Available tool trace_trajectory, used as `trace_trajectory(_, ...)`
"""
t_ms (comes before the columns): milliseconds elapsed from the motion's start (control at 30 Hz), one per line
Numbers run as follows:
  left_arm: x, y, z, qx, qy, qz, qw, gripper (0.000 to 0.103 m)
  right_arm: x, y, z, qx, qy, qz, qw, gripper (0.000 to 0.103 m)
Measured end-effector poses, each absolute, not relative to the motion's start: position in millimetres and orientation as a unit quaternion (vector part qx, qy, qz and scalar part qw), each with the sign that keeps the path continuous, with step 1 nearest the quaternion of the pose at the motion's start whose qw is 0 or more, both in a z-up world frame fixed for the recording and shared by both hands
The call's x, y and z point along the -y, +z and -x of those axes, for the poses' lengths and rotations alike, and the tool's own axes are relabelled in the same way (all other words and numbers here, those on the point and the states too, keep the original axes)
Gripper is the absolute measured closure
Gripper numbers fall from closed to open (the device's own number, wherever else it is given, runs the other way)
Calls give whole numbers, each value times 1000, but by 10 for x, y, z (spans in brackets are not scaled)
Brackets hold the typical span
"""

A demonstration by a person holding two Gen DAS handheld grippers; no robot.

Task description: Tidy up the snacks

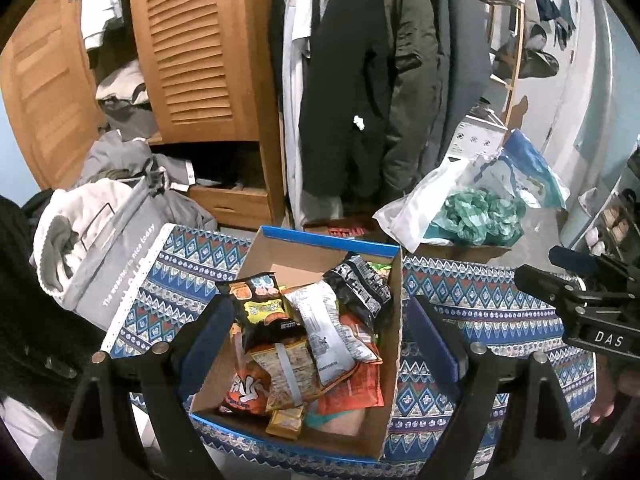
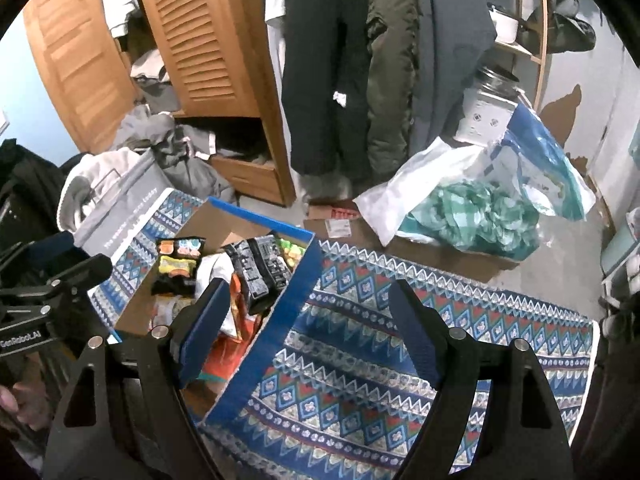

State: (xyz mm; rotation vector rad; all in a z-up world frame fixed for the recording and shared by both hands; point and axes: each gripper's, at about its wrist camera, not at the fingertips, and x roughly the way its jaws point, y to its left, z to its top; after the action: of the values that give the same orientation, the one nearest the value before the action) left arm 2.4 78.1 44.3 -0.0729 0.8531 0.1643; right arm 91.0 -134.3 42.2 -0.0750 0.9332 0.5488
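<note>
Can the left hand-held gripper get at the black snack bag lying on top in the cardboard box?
Probably yes. The left hand-held gripper is open and empty above the box, the black snack bag lies uncovered on top, and nothing stands between them.

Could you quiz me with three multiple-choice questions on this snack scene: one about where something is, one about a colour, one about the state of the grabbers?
1. Where are the snack packets?
A. Inside the open cardboard box
B. Spread over the patterned cloth
C. On the wardrobe shelf

2. What colour is the outside of the box?
A. Red
B. Blue
C. Green

3. How do the left gripper and the right gripper stand?
A. Both shut on a packet
B. Left shut on a packet, right open
C. Both open and holding nothing

Answers:
1 A: the packets lie piled between the box's walls, on the cloth-covered surface.
2 B: its rim and outer sides are blue, the inside plain brown.
3 C: each pair of blue pads stands wide apart with nothing pinched between.
</note>
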Motion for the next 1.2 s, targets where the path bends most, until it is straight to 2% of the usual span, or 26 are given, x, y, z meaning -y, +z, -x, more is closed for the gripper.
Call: trace_trajectory(1200, -755, 484, 11, -410, 76, 51, 907, 13, 1366, 366, -885, -452, 261, 39, 852, 22)
